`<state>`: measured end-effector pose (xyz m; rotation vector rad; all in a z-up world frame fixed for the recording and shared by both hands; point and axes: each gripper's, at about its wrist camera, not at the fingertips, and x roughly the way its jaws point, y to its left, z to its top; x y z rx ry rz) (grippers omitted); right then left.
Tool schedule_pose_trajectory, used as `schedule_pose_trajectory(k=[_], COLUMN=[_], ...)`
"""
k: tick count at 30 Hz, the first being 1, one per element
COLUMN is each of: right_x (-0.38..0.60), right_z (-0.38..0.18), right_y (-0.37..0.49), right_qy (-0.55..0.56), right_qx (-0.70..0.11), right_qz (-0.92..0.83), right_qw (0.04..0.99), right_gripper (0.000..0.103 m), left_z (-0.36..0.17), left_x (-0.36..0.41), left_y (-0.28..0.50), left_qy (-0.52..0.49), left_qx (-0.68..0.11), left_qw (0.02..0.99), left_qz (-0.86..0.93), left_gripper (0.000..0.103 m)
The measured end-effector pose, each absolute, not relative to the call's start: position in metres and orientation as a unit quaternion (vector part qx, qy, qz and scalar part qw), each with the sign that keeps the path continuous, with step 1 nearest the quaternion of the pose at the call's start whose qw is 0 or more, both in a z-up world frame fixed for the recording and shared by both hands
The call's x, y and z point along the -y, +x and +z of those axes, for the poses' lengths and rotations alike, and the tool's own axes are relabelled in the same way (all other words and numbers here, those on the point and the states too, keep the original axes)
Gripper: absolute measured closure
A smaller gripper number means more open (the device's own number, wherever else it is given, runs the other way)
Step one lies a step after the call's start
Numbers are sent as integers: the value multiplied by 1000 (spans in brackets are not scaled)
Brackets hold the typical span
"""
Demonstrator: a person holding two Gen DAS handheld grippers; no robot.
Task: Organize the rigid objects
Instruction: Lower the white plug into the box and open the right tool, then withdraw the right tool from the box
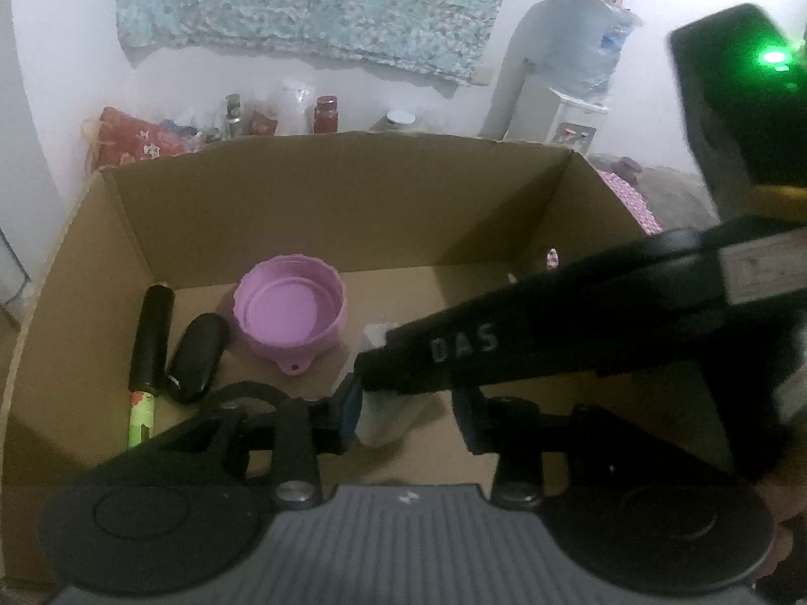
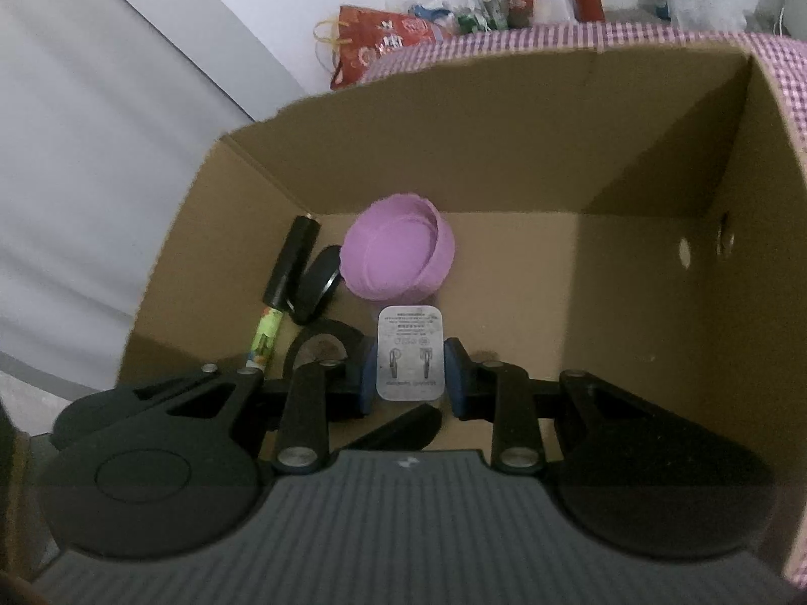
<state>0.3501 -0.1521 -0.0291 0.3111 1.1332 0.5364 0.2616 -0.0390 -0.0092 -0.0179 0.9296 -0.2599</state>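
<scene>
**Charger goes into the box**

Blue pads of the right claw (image 2: 409, 378) flank a white charger (image 2: 411, 353) — the left pad presses its side, the right shows a slight gap, so I cannot tell whether the grip is firm. It hangs low inside the cardboard box (image 2: 504, 151), likely for setting down. Crowding the left corner are a pink bowl (image 2: 398, 257), black oval case (image 2: 318, 285) and marker (image 2: 285, 285). The left claw (image 1: 408, 416), spread and holding nothing, hovers just beside the charger — in the way.
</scene>
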Motion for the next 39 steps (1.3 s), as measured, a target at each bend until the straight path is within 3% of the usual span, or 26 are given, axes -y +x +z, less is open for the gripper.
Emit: schedule_pose_trajectory(k=[5, 10, 14, 28, 39], right_x=[149, 152, 160, 231, 248], right_z=[-30, -20, -4, 50, 21], right_y=[348, 344, 335, 220, 114], right_qy=[147, 143, 142, 216, 275], right_qx=[-528, -519, -498, -398, -367], right_qz=[257, 252, 246, 216, 180], right_qw=[796, 804, 819, 865, 870], right_gripper=[74, 63, 60, 58, 54], left_z=[-7, -1, 7, 49, 41], left_x=[39, 38, 35, 29, 25], left_y=[258, 250, 242, 178, 114], left_qy=[-3, -4, -6, 12, 51], left_qx=[-436, -426, -413, -353, -338], left_qw=[891, 895, 901, 919, 907], left_qz=[-127, -130, -134, -176, -247], left_gripper=[47, 39, 31, 22, 12])
